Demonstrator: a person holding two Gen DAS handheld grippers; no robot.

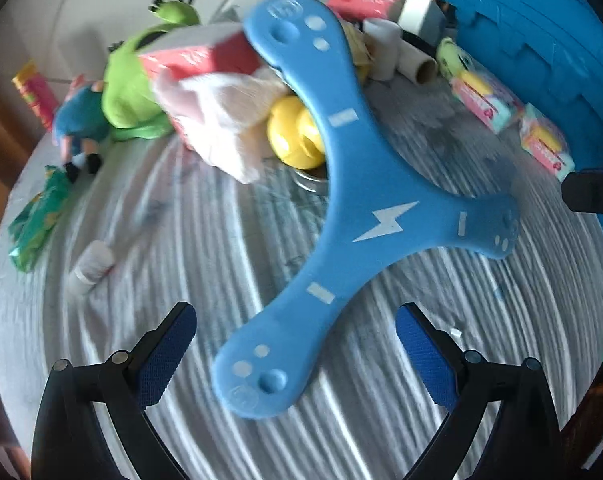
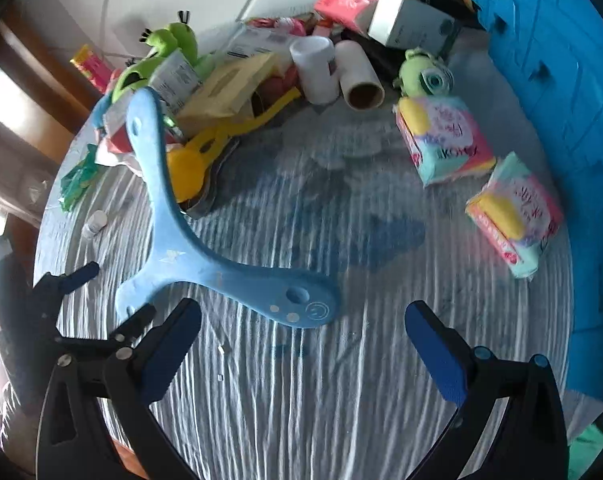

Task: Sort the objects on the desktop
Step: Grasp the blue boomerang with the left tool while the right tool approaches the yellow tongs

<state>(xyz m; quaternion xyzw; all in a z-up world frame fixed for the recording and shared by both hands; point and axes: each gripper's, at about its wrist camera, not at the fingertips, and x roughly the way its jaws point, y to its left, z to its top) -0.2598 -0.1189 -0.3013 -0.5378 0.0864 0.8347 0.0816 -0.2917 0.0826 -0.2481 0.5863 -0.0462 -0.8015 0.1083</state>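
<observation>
Lying flat on the striped cloth of the surface [image 1: 149, 360], the blue boomerang [image 1: 357, 216] is pretty clearly the thing to go for here, and it all comes down to which of its three arms is closest to which gripper.

From the left wrist view, the left gripper [image 1: 295, 354] is wide open with nothing in it, and one arm of the boomerang points almost straight back between its jaws, slightly left of centre. That arm's tip sits right in the gap, so a short push forward looks like enough. The long axis of that arm runs roughly along the gripper's line of sight, so the pads would close across its narrow width, which seems handy.

The right gripper [image 2: 303, 338] is open and empty too. In its view the boomerang [image 2: 189, 256] lies ahead and off to the left, with the smiley-marked tip just in front of its left finger [image 2: 169, 344], running sideways instead of pointing in.

My guess: left is better lined up. The far arm reaches into the clutter by the yellow toy [image 1: 297, 140], so a lift might nudge that pile.
</observation>
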